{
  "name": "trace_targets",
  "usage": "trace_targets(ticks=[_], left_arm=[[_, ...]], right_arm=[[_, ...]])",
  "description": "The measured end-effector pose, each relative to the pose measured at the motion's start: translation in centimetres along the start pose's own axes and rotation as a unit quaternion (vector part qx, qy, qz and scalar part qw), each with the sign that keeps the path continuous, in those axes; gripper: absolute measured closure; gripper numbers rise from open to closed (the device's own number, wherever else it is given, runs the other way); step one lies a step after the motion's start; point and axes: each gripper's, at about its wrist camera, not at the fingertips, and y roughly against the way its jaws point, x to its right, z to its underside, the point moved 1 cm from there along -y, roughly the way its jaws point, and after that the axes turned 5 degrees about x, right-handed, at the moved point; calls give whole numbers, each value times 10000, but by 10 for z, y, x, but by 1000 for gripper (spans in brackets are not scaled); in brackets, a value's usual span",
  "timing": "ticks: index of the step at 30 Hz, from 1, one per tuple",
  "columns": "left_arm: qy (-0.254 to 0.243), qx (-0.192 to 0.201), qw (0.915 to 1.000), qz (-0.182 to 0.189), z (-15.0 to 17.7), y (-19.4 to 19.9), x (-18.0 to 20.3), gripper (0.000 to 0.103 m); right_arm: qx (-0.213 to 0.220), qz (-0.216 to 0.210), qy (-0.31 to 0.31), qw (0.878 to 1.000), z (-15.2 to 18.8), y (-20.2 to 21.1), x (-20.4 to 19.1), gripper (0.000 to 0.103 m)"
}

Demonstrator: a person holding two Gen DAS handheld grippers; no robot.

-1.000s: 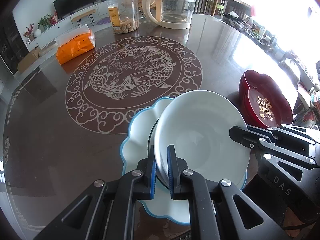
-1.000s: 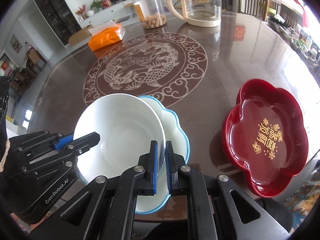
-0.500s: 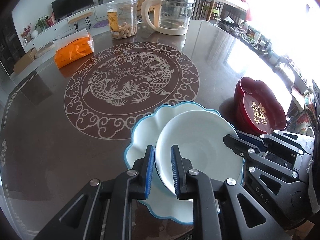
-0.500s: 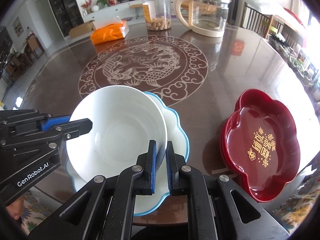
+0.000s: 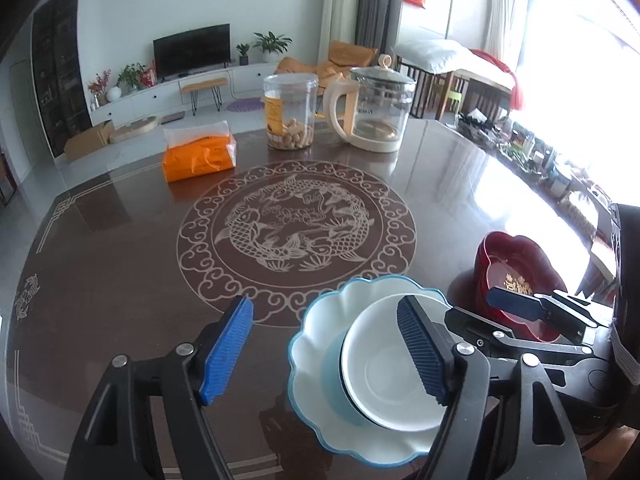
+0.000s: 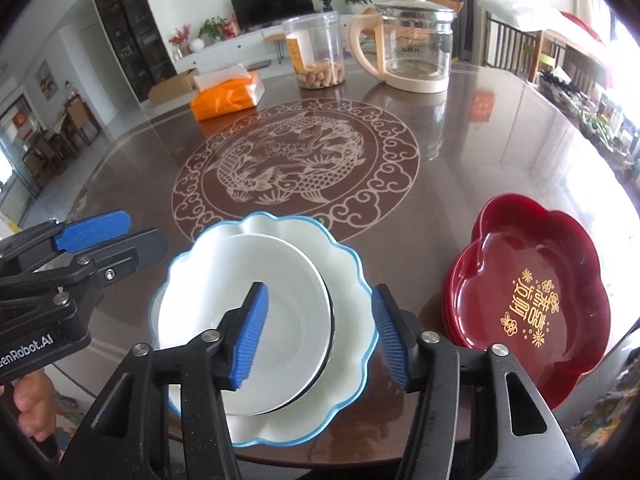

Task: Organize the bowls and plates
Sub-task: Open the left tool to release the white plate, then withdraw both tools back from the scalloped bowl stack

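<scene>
So the white bowl (image 6: pixel 256 320) sits inside the scalloped blue-rimmed plate (image 6: pixel 348 280) near the front edge of the bench (image 6: pixel 440 168), with a stack of red flower-shaped dishes (image 6: pixel 532 304) just to its right. Both claws are spreading apart right now: the right claw (image 6: pixel 320 338) straddles the bowl's rim without pressing it. The left claw (image 5: pixel 326 348) has nothing between its pads (image 5: pixel 226 350).

Look past the table's carved fish medallion (image 5: pixel 296 236). Beyond it you have an orange tissue pack (image 5: pixel 199 157), a snack jar (image 5: pixel 291 111) and a glass kettle (image 5: pixel 378 110).
</scene>
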Motion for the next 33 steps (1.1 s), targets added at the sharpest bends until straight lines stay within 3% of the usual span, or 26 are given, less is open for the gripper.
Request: trace_targets(ticks=[3, 5, 8, 12, 21, 33], left_arm=[[-17, 274, 9993, -266, 1, 16, -1, 21], [-114, 386, 9984, -405, 4, 25, 2, 16], [-312, 522, 9959, -665, 12, 36, 8, 8], [-509, 510, 9936, -875, 22, 43, 14, 6], [-75, 511, 9957, -763, 28, 62, 11, 6], [-85, 746, 9944, -747, 32, 98, 20, 6]], right_arm=[[258, 198, 56, 9995, -7, 18, -1, 38], [390, 573, 191, 9974, -9, 31, -6, 31], [502, 1210, 299, 9909, -7, 49, -9, 30], [633, 1621, 194, 9845, -1, 67, -3, 29], [845, 1790, -4, 9802, 7, 93, 10, 29], [1268, 1944, -185, 9725, 18, 140, 3, 29]])
